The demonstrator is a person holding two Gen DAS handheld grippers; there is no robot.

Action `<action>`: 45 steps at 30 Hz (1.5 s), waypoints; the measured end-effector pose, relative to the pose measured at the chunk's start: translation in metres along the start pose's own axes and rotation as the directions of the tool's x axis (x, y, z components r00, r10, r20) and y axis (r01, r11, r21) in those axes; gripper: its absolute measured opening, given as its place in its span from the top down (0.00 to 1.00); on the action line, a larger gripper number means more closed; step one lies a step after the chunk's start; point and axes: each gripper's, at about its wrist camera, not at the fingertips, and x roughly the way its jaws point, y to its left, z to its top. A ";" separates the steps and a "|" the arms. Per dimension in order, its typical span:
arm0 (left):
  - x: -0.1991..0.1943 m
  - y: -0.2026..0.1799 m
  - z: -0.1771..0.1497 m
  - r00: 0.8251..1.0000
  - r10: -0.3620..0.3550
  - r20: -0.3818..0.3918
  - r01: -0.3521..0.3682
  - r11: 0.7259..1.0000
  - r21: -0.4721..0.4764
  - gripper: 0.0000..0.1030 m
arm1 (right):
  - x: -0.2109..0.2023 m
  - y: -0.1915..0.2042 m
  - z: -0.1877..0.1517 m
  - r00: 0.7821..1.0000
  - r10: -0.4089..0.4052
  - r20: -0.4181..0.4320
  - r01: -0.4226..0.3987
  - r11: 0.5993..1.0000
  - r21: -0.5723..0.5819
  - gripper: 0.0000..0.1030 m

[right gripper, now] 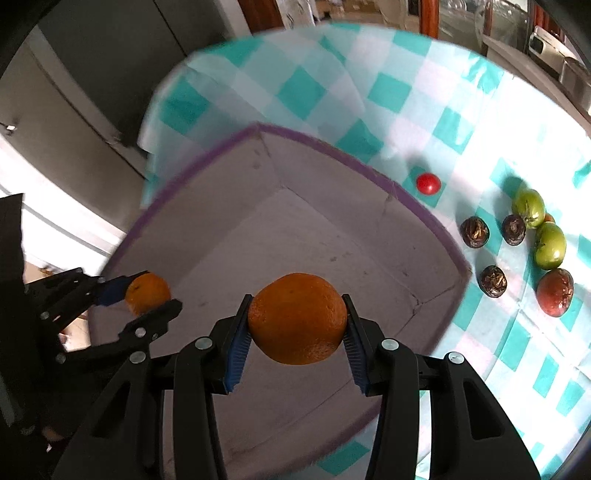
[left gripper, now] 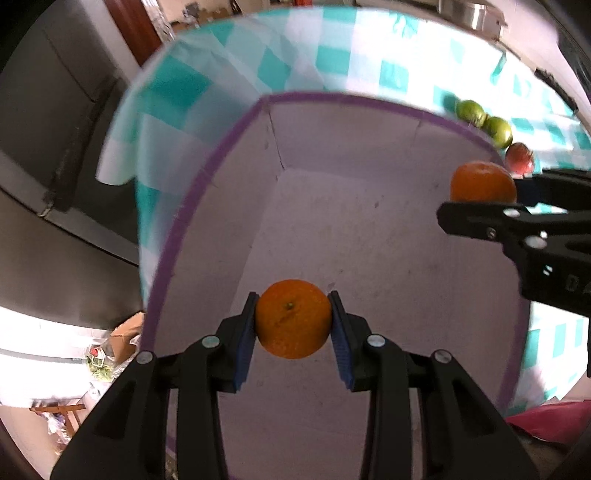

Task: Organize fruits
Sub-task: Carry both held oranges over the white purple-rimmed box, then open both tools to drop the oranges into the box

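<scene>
My left gripper (left gripper: 294,325) is shut on a small orange (left gripper: 293,319), held over the inside of a grey cardboard box with a purple rim (left gripper: 207,177). My right gripper (right gripper: 297,323) is shut on a bigger orange (right gripper: 297,317) above the same box (right gripper: 332,147). Each gripper shows in the other's view: the right one (left gripper: 484,186) with its orange (left gripper: 482,181) at the box's right side, the left one (right gripper: 147,293) with its orange (right gripper: 147,291) at the box's left side. The box floor is bare.
On the teal-and-white checked cloth (right gripper: 303,88), to the right of the box, lie a small red fruit (right gripper: 428,183), three dark brown fruits (right gripper: 474,231), two green fruits (right gripper: 529,206) and a reddish-brown fruit (right gripper: 554,291). A metal pot (left gripper: 476,14) stands far back.
</scene>
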 end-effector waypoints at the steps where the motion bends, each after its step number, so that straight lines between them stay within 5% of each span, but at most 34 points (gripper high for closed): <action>1: 0.011 0.000 0.003 1.000 -0.006 -0.030 0.006 1.000 0.011 0.64 | 0.013 0.001 0.007 0.999 -0.026 -0.034 0.026 1.000 0.002 0.56; 10: 0.079 0.000 0.020 0.965 -0.056 -0.256 0.066 0.997 0.029 0.63 | 0.094 0.018 0.039 0.944 -0.201 -0.263 0.170 0.976 -0.134 0.56; 14: 0.111 0.011 0.021 0.923 -0.108 -0.368 0.098 0.994 -0.045 0.62 | 0.120 0.022 0.045 0.914 -0.240 -0.326 0.189 0.965 -0.181 0.56; 20: 0.114 0.024 0.027 0.917 -0.144 -0.373 0.113 0.988 -0.104 0.60 | 0.141 0.022 0.046 0.889 -0.268 -0.371 0.204 0.958 -0.203 0.56; 23: 0.108 0.031 0.024 0.927 -0.141 -0.346 0.101 0.986 -0.131 0.47 | 0.138 0.021 0.047 0.899 -0.257 -0.355 0.200 0.961 -0.189 0.49; 24: 0.105 0.033 0.023 0.933 -0.137 -0.332 0.095 0.986 -0.139 0.42 | 0.135 0.020 0.048 0.906 -0.247 -0.345 0.195 0.964 -0.179 0.32; 25: 0.101 0.036 0.023 0.939 -0.132 -0.319 0.089 0.985 -0.146 0.39 | 0.131 0.019 0.049 0.915 -0.237 -0.326 0.189 0.967 -0.171 0.27; 28: 0.080 0.045 0.022 0.960 -0.127 -0.248 0.081 0.979 -0.186 0.36 | 0.107 0.015 0.050 0.949 -0.173 -0.262 0.141 0.981 -0.136 0.26; 31: 0.044 0.051 0.020 0.989 -0.095 -0.113 0.070 0.976 -0.204 0.30 | 0.045 0.005 0.044 0.998 -0.016 -0.058 0.012 0.997 -0.078 0.26; 33: 0.004 0.049 0.016 0.999 0.012 0.039 -0.004 0.980 -0.200 0.22 | 0.002 -0.005 0.031 0.991 0.101 0.083 -0.095 0.993 -0.071 0.26; 34: -0.011 0.047 0.015 0.995 0.045 0.093 -0.025 0.979 -0.202 0.17 | -0.027 -0.015 0.017 0.968 0.169 0.188 -0.156 0.984 -0.082 0.24; 37: -0.067 0.030 0.008 0.942 0.134 0.306 -0.062 0.970 -0.235 0.02 | -0.077 -0.047 -0.013 0.905 0.222 0.362 -0.195 0.975 -0.110 0.14; 38: -0.089 0.020 0.003 0.909 0.143 0.391 -0.046 0.968 -0.246 0.02 | -0.089 -0.067 -0.032 0.900 0.219 0.377 -0.193 0.975 -0.106 0.14; 43: -0.142 -0.058 -0.006 0.789 0.025 0.614 0.093 0.983 -0.161 0.01 | -0.091 -0.150 -0.091 0.956 0.086 0.280 -0.092 0.996 0.007 0.14; 44: -0.145 -0.088 -0.005 0.771 -0.021 0.637 0.115 0.988 -0.106 0.01 | -0.087 -0.175 -0.108 0.968 0.037 0.247 -0.051 0.997 0.053 0.14; 45: -0.140 -0.124 -0.001 0.774 -0.064 0.630 0.125 0.991 -0.053 0.01 | -0.085 -0.191 -0.120 0.976 -0.005 0.218 -0.016 0.996 0.093 0.14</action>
